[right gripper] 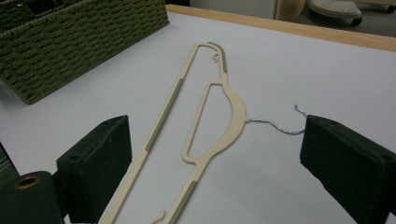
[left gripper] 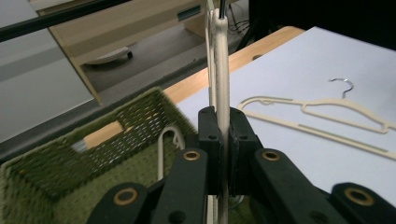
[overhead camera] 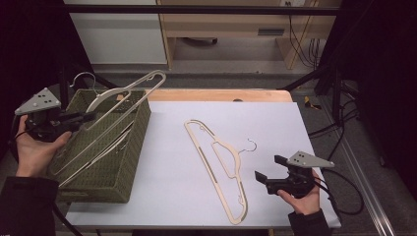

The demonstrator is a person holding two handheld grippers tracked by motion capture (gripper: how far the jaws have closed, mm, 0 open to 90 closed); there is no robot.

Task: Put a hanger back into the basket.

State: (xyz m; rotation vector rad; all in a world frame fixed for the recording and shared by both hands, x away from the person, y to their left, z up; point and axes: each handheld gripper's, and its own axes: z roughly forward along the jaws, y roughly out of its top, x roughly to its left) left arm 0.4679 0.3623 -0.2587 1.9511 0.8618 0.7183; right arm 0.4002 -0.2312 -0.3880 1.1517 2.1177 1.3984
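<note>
My left gripper (overhead camera: 91, 116) is shut on a cream plastic hanger (overhead camera: 129, 93), which hangs tilted above the green woven basket (overhead camera: 135, 147) at the table's left. In the left gripper view the jaws (left gripper: 222, 123) pinch the hanger's bar (left gripper: 221, 60), which stands upright over the basket (left gripper: 56, 163). A second cream hanger (overhead camera: 216, 162) with a metal hook lies flat on the white sheet. My right gripper (overhead camera: 269, 167) rests open just to its right, near the front edge. The right gripper view shows that hanger (right gripper: 236, 109) between the wide-apart pads (right gripper: 112, 140), untouched.
More pale hangers (overhead camera: 105, 147) lie inside the basket, one with a white hook (left gripper: 166, 140). A wooden table edge (overhead camera: 221, 94) runs behind the white sheet (overhead camera: 275, 123). Wooden furniture (overhead camera: 226, 24) stands beyond, with cables (overhead camera: 344, 128) and black frame bars at the right.
</note>
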